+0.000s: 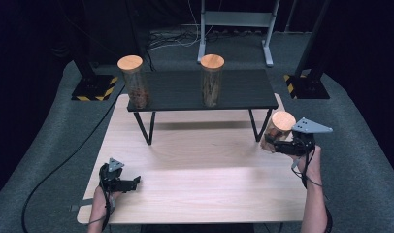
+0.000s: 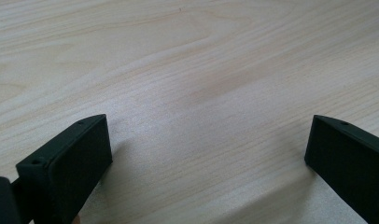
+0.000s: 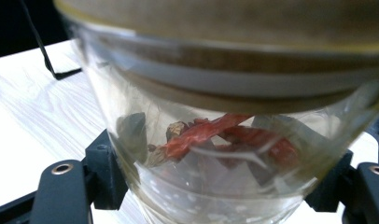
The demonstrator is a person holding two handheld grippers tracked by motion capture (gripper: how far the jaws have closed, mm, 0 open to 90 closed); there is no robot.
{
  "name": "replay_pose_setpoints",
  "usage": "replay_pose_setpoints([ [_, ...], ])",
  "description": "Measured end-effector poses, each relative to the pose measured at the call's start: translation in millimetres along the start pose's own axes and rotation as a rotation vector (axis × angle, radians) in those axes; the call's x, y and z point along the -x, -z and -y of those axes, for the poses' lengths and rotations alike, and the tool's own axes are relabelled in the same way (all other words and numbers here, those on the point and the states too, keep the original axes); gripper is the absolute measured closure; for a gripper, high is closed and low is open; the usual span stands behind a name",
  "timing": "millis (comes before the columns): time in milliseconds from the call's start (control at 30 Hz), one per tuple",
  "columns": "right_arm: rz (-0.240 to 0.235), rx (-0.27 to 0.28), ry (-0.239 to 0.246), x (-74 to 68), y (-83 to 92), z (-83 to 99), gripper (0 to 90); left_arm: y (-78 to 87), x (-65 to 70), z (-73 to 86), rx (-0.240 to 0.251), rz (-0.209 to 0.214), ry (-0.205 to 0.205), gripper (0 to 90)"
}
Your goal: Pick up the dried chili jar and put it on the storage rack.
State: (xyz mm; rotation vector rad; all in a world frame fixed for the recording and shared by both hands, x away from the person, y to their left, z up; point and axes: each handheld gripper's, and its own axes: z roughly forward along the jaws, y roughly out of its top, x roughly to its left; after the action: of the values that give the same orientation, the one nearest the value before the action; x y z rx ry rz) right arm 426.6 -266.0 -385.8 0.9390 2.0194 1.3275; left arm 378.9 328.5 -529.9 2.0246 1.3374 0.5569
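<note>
Holding the jar point(image 1: 278, 130) of dried chillies pinched in our right gripper point(image 1: 272, 144), above the table's point(image 1: 195, 160) right edge beside the shelf point(image 1: 234, 90). We should keep it upright and lift steadily; left gripper point(image 1: 134, 182) rests spread, empty.

Two wood-lidded jars point(image 1: 135, 82) point(image 1: 212, 80) on a black shelf point(image 1: 243, 90) (wooden table point(image 1: 195, 189) beneath)

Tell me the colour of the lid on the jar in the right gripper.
Light brown wood; the lid of the jar held by the right gripper shows best in the high view.
</note>
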Motion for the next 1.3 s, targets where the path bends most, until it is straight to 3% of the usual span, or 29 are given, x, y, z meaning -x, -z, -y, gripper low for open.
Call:
replay_pose_setpoints([
  [1300,-0.026,0.011,0.059,-2.5,10.8,-60.2,24.4,0.0,0.1,0.0,0.0,0.002,-0.001,0.0],
])
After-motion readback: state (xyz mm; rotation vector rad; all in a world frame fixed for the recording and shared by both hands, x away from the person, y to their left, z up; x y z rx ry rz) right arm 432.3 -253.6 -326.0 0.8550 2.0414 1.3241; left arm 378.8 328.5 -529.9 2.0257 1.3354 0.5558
